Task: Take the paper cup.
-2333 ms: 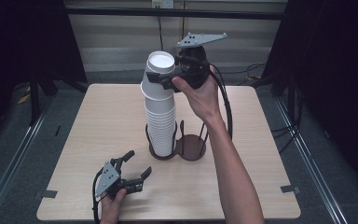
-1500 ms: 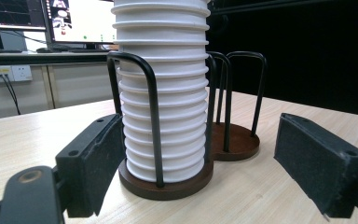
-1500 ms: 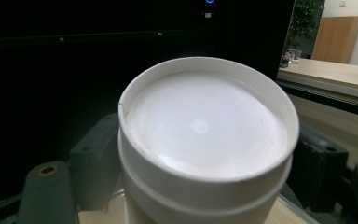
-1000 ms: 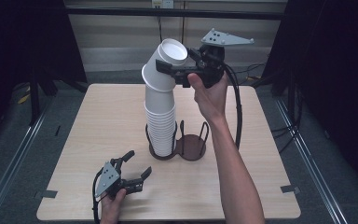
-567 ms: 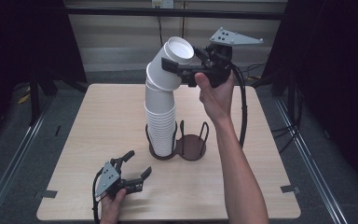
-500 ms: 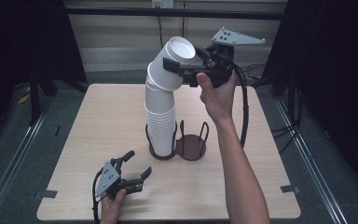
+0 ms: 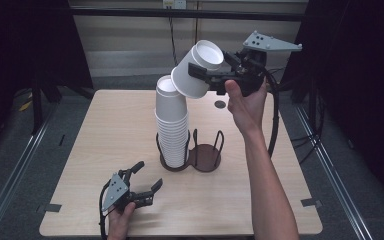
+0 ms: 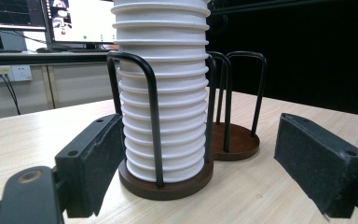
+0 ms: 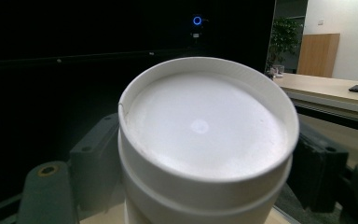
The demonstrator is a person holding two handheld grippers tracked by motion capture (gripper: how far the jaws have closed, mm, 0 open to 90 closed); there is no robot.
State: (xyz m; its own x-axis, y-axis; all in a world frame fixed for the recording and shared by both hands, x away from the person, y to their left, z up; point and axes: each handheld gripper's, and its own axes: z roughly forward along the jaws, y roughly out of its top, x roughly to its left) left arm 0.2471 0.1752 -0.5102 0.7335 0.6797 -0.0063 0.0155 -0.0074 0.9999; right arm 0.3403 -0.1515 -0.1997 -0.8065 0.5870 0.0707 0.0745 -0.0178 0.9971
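Nearest the person, the left gripper (image 7: 142, 186) rests low on the pale wooden table (image 7: 105, 130), its jaws apart with nothing between them, aimed at the dark round two-ring wire cup holder (image 7: 205, 156). The tall stack of white paper cups (image 7: 172, 125) stands in that holder's left ring. Farther back and above the stack, the right gripper (image 7: 205, 79) is clamped on a tilted white paper cup (image 7: 196, 70), clear of the stack's top.
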